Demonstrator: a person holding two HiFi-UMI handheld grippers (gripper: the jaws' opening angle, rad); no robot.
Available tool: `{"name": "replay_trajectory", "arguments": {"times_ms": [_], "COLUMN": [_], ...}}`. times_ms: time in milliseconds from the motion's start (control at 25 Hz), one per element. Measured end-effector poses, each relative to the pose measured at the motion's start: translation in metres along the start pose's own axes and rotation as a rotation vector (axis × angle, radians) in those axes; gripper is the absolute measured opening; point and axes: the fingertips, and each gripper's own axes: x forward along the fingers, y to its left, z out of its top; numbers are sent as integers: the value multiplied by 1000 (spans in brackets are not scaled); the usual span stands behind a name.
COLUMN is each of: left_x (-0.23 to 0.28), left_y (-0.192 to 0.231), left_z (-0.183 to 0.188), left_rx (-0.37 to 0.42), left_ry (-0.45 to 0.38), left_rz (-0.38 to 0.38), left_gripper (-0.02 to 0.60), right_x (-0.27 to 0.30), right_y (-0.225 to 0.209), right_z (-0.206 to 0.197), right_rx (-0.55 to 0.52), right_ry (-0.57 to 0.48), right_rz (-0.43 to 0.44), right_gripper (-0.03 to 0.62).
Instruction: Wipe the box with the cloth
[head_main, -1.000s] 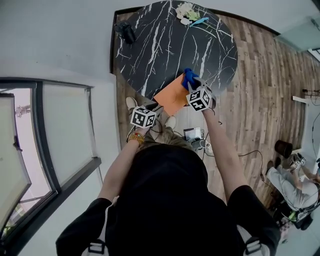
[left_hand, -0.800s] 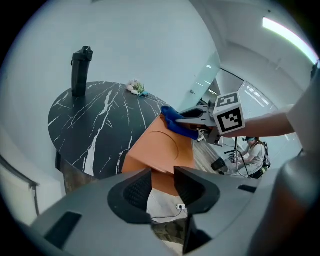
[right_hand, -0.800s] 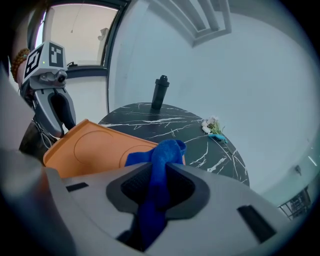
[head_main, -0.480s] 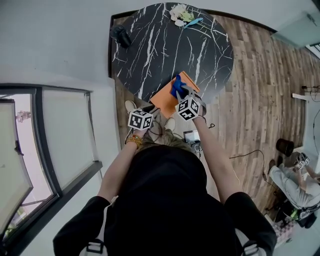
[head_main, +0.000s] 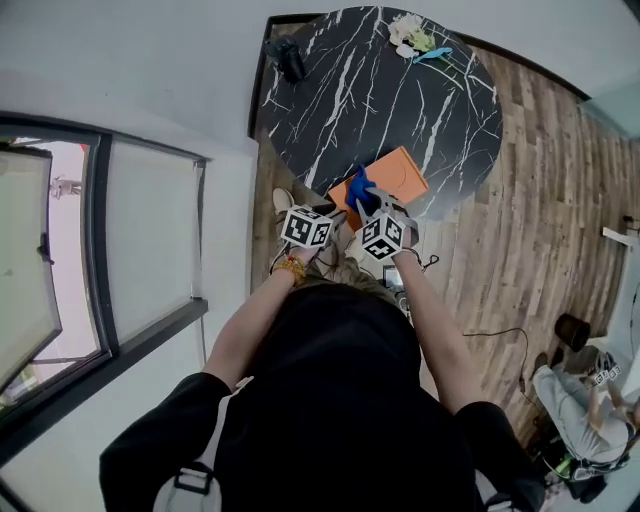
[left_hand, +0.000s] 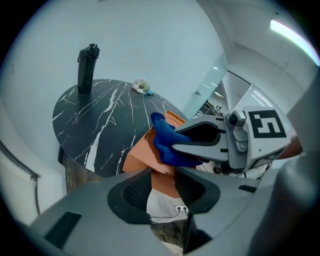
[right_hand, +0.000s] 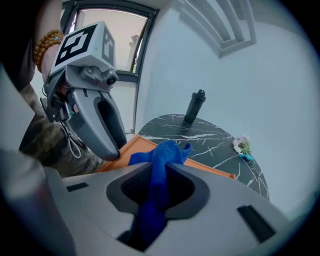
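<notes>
Bright, even daylight with a strong fisheye bend.
Daylight comes through the window (head_main: 150, 240); a ceiling strip (left_hand: 292, 32) glows; both gripper views darken and blur at their rims.

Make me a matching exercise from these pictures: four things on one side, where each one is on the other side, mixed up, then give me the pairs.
Things:
1. cloth
2. box
3. bottle
4. flowers

Places:
A. upright on the table
B. one corner between the left gripper's jaws
C. lying at the table's far edge
D. clamped in the right gripper

Pairs: 1-D, 2-B, 3-A, 4-C
</notes>
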Motion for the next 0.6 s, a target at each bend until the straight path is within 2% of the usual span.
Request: {"name": "replay_trajectory", "arguments": {"times_ms": [160,360,480,600], "left_x": [10,3,0,-4], "left_y": [-6,-2,0,4], "left_z": [1,0,4,7], "left_rx": [-15,-47,-37,-44], "left_ry": [5,0,1,-13], "left_rz": [-15,-4,1,-2], "left_gripper": [147,152,152,152], "right_x": [1,-3,-21,-41], "right_y": [12,10,-29,-82], "right_z": [5,16,15,-9], "right_rx": [10,99,186,242], "right_ry": [14,-5,-58,-40], "right_rz": [48,94,-17,-172], "right_gripper": [69,71,72,72]}}
